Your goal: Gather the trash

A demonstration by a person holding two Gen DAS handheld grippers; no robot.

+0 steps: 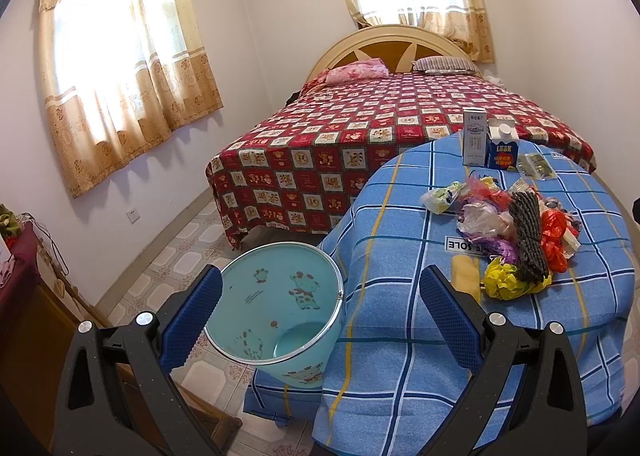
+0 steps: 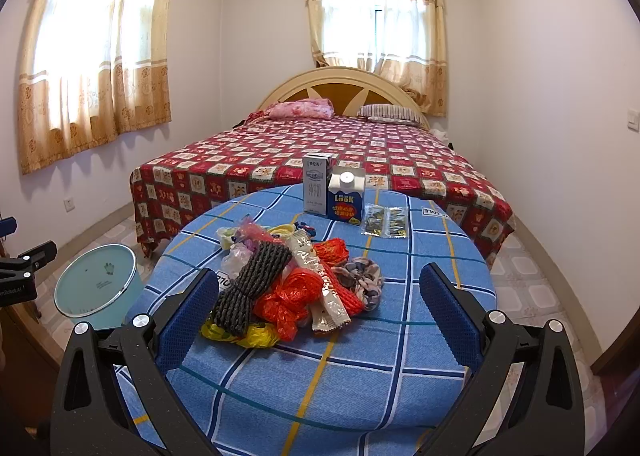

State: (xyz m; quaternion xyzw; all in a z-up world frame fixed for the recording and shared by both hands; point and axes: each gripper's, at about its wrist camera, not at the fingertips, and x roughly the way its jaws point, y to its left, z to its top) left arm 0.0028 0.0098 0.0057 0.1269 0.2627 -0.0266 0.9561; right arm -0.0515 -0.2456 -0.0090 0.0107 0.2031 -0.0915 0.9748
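Note:
A heap of trash (image 2: 288,284) lies on the round table with the blue checked cloth (image 2: 360,356): a grey-black foam net (image 2: 250,288), red and yellow plastic bags, a white snack wrapper (image 2: 324,288), a patterned scrunchie. The same heap (image 1: 520,240) shows in the left wrist view. A light-blue bin with cartoon animals (image 1: 280,308) stands on the floor left of the table, seen also as the bin (image 2: 98,288). My left gripper (image 1: 320,312) is open, above the bin's rim and the table edge. My right gripper (image 2: 320,304) is open, its fingers either side of the heap, short of it.
Two milk cartons (image 2: 334,189) and a clear sachet pack (image 2: 386,221) stand at the table's far side. A bed with a red checked cover (image 2: 320,151) fills the room behind. A wooden cabinet (image 1: 36,320) is at the left. Tiled floor (image 1: 180,248) runs between bed and bin.

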